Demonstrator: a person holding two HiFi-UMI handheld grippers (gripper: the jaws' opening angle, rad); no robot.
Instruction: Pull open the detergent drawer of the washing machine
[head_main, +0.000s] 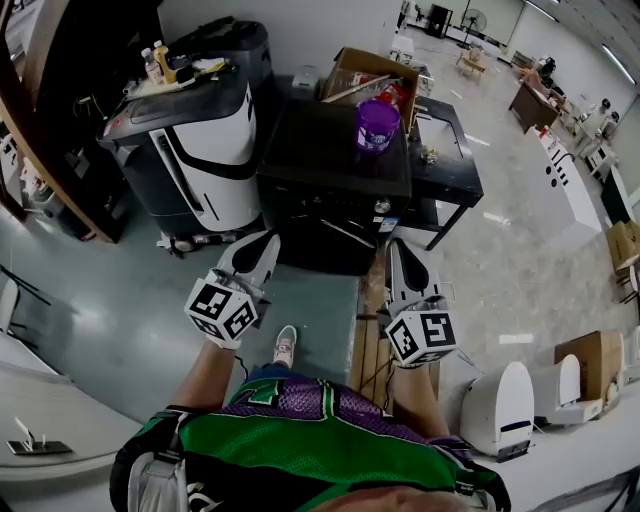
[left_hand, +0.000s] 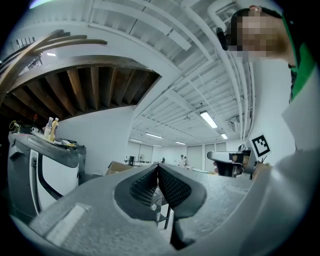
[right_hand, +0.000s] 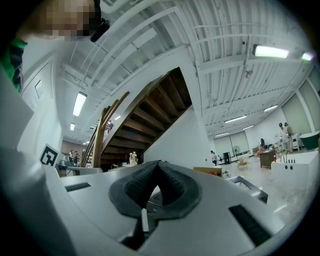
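1. Left gripper (head_main: 265, 242) is held out in front of the body on a straight forearm (head_main: 205, 372), roughly level with the nose slightly up. Its marker cube faces the head view
2. Left gripper is closed: the ribbed pads (left_hand: 167, 186) meet at the tip with nothing between them
3. Right gripper (head_main: 394, 248) is in the same pose beside it, level, pointing forward, with a gap between the two
4. Right gripper is closed too, tips touching and empty
5. The black washing machine (head_main: 335, 160) stands on the floor just ahead of both gripper tips, neither touching it
6. Can't pick out the detergent drawer on the machine's dark front
7. A purple tub (head_main: 378, 124) sits on the machine's top towards the back right, with a cardboard box (head_main: 372, 70) behind it
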